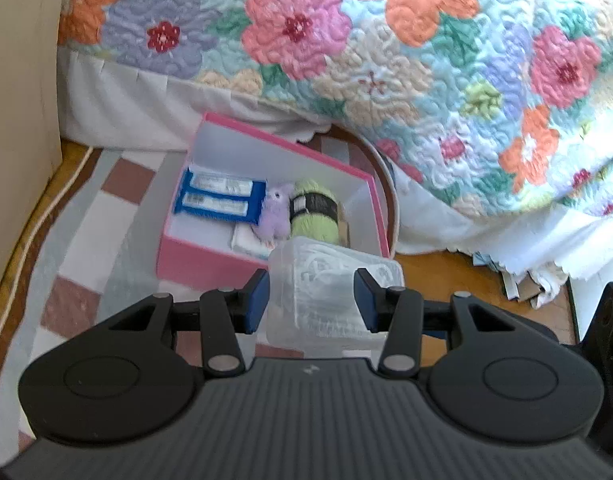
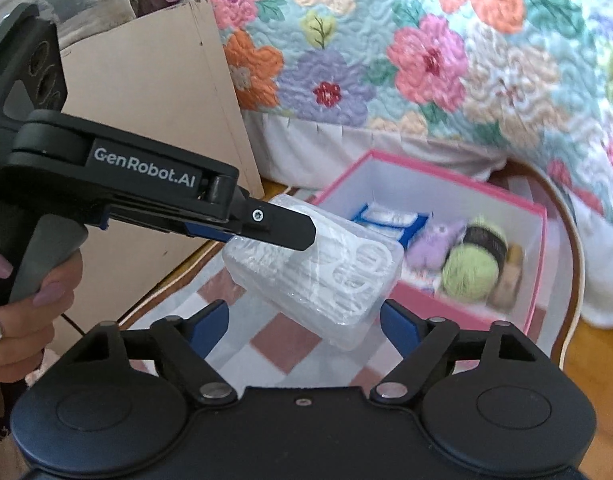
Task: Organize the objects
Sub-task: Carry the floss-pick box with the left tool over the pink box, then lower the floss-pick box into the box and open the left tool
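Left tongs (image 1: 312, 300) pinching a clear plastic case (image 1: 330, 292) above the patchwork rug (image 1: 86, 240). Right tongs (image 2: 304, 324) spread, gripping nothing. Beyond, an open pink box (image 1: 210, 256) holds green yarn (image 1: 314, 216).

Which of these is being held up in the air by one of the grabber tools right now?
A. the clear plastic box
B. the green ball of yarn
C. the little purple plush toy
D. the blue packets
A: the left gripper has its fingers clamped on the clear plastic box, lifted above the rug, while the yarn, plush toy and blue packets all lie inside the pink box.
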